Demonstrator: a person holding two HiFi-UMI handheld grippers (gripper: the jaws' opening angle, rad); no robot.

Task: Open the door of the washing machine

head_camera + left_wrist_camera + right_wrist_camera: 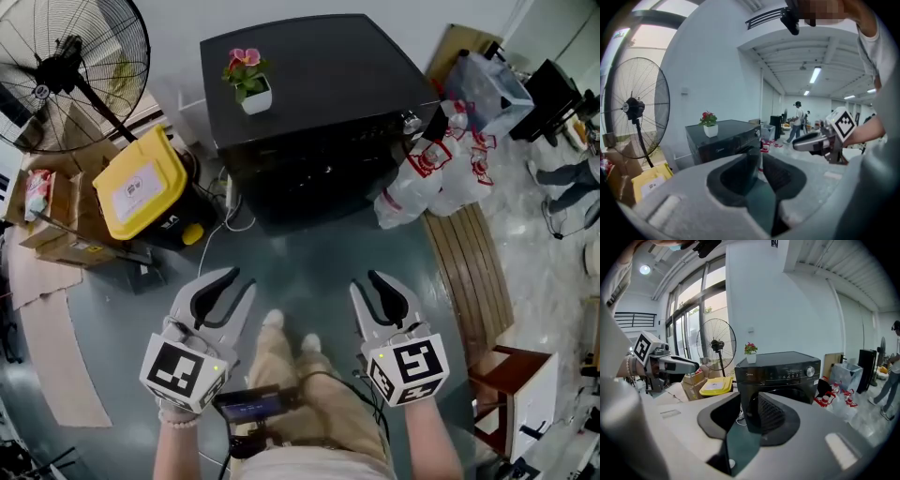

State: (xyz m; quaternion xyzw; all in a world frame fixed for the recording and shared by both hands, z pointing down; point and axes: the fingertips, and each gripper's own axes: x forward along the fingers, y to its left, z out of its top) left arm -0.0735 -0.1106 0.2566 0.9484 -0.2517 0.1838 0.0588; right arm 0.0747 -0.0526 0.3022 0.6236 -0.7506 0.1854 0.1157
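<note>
The black front-loading washing machine (309,112) stands ahead on the floor, door shut, a potted flower (248,80) on its top. My left gripper (230,281) and right gripper (368,279) hang side by side over the floor well short of it, both open and holding nothing. The left gripper view looks past its own jaws (759,164) to the machine (726,138) and the right gripper (811,140). Through the right gripper's jaws (750,404) I see the machine's front (787,373), with the left gripper (679,365) off to the left.
A standing fan (66,66), a yellow-lidded bin (141,183) and cardboard boxes (56,216) sit left of the machine. Plastic bags of bottles (441,173) and wooden slats (469,262) lie to its right. The person's feet (291,333) are between the grippers.
</note>
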